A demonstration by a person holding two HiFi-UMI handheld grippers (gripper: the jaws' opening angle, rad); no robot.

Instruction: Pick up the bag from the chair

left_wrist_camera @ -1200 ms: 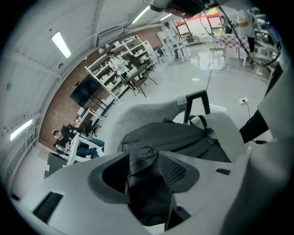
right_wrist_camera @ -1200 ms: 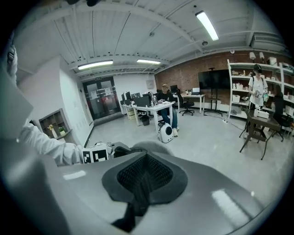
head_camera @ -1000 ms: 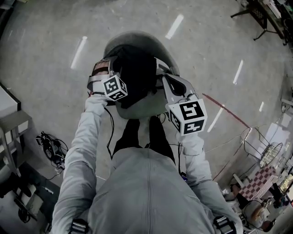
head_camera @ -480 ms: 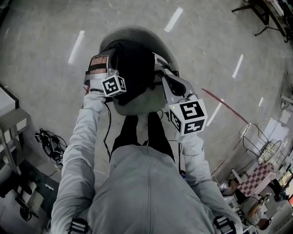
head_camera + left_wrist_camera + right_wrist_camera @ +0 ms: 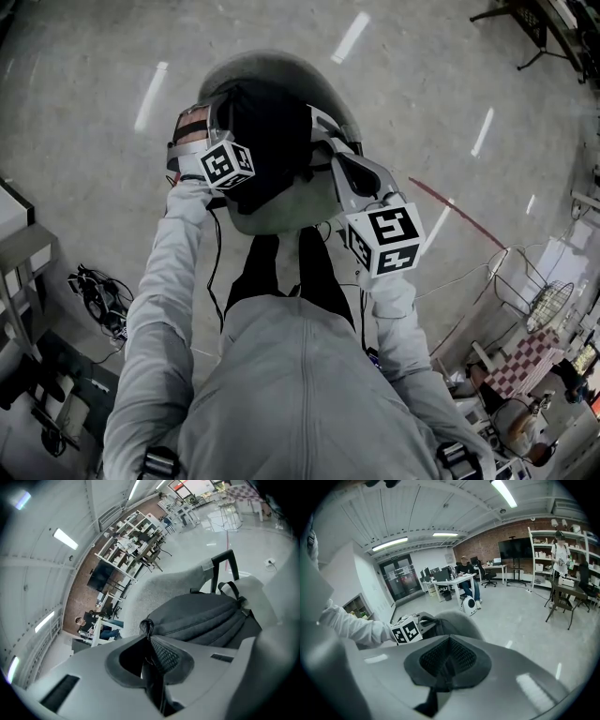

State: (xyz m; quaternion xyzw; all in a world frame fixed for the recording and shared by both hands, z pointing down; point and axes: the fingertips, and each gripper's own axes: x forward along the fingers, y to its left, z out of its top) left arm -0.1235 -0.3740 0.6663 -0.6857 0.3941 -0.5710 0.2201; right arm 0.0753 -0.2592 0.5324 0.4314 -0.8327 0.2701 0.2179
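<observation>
Bag (image 5: 267, 141) over chair (image 5: 281, 211); left claw (image 5: 147, 638) pinches its loop, right claw (image 5: 448, 660) closed; floor cables (image 5: 94, 295) nearby.

Head camera sat above the person and faced steeply down, well above the chair (image 5: 281, 67) and bag (image 5: 267, 141). Camera on the left gripper (image 5: 150, 644) rode right behind its jaws, rolled sideways, close on the bag, facing distant shelving (image 5: 136, 531). Camera on the right gripper (image 5: 449, 667) looked level across the room. All three caught the chair; head and right views shared the left marker cube (image 5: 406, 630).
</observation>
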